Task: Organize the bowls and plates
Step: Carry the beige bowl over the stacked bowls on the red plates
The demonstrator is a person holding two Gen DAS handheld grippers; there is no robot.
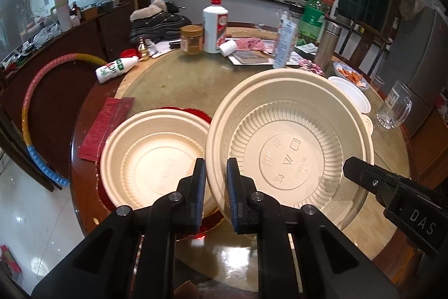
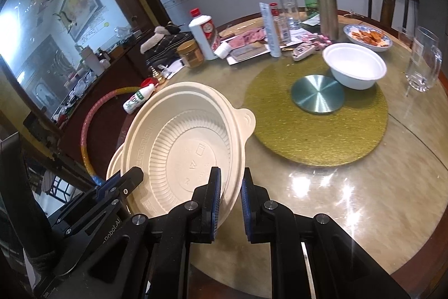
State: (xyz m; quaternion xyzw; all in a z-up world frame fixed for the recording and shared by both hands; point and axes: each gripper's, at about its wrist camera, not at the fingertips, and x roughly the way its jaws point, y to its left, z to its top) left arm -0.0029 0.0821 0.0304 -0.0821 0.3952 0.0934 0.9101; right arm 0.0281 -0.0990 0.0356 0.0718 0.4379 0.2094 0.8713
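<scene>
A cream ribbed plastic plate (image 1: 288, 142) is held tilted above the round table. My left gripper (image 1: 215, 178) is shut on its left rim. My right gripper (image 2: 229, 187) is shut on its right rim; the plate also shows in the right wrist view (image 2: 182, 147). The right gripper's finger (image 1: 361, 170) shows at the plate's right edge in the left wrist view. A second cream plate (image 1: 151, 156) lies on a red mat (image 1: 201, 116) to the left, below the held plate. A white bowl (image 2: 354, 65) stands on the gold mat (image 2: 316, 136).
A glass mug (image 2: 422, 60), a blue-rimmed dish of food (image 2: 366, 37), a metal disc (image 2: 317, 94), bottles (image 2: 203, 31) and a jar (image 2: 190, 52) crowd the table's far side. A hoop (image 1: 30, 102) leans at the left. A red cloth (image 1: 106, 125) lies near the table edge.
</scene>
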